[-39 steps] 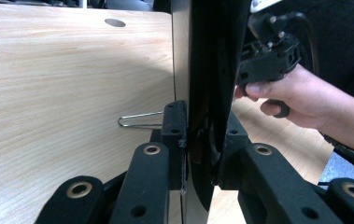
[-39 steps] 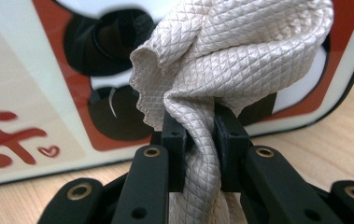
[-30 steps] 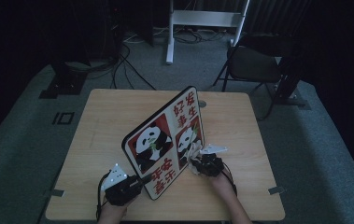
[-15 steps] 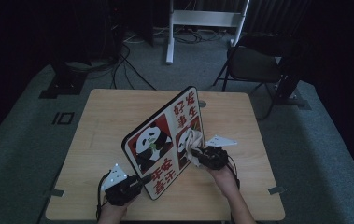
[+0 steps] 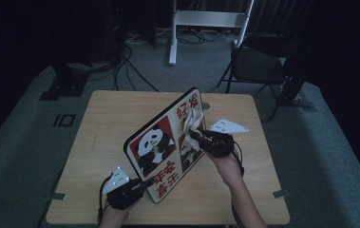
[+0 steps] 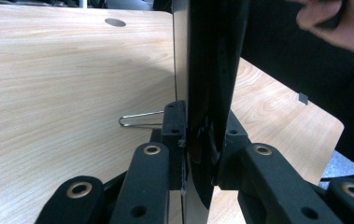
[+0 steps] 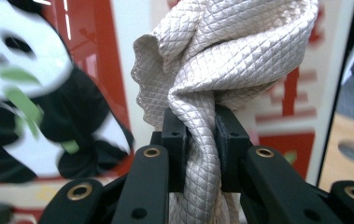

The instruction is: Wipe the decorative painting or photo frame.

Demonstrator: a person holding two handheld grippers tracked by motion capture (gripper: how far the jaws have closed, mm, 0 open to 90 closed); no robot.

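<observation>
The left gripper (image 5: 142, 185) is clamped on the bottom corner of the panda board (image 5: 165, 145), which stands tilted on edge over the middle of the counter (image 5: 97, 133). The right gripper (image 5: 197, 137) pinches a bunched cream cloth (image 7: 221, 60) tight and presses it against the board's upper printed face.

The risk, as I judge it: one corner grip carries the whole board, so a firm push from the cloth could twist it in the left jaws or tip it backward. The cloth is held by a narrow twisted neck and could slide out under a hard rub.

The board's back face is hidden. How much cloth touches the print is hard to tell, and the thin wire loop (image 6: 137, 121) behind the board can't be identified.
</observation>
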